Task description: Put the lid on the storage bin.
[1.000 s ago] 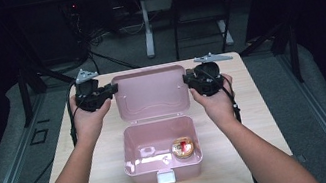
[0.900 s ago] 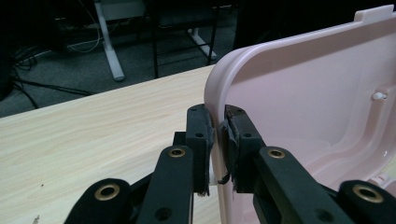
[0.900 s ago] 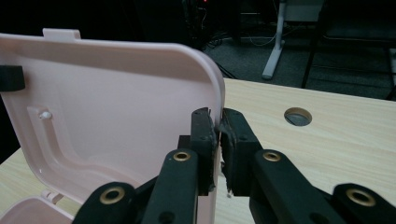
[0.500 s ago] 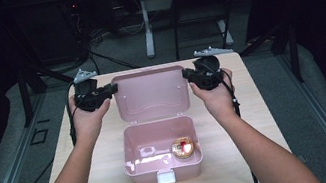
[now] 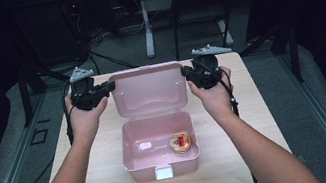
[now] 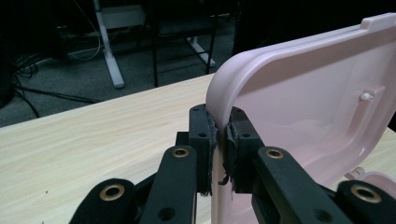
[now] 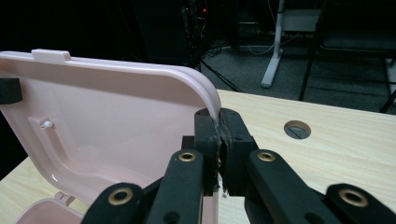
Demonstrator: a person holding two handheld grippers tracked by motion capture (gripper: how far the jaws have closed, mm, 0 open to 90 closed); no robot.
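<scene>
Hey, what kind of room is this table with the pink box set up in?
Probably a lab or workshop for recording. A small wooden table stands alone on grey carpet, loose cables run over the floor behind it, and a desk on a white leg stands in the dark beyond.

- The pink lid (image 5: 149,90) stands up, open, at the far side of the box. It is smooth plastic with round corners and a small tab on its top edge.
- The pink box (image 5: 159,145) sits open near the middle of the table, at the near edge. Its lid is joined to its far side.
- A small round gold thing (image 5: 180,142) lies inside the box, on the right.
</scene>
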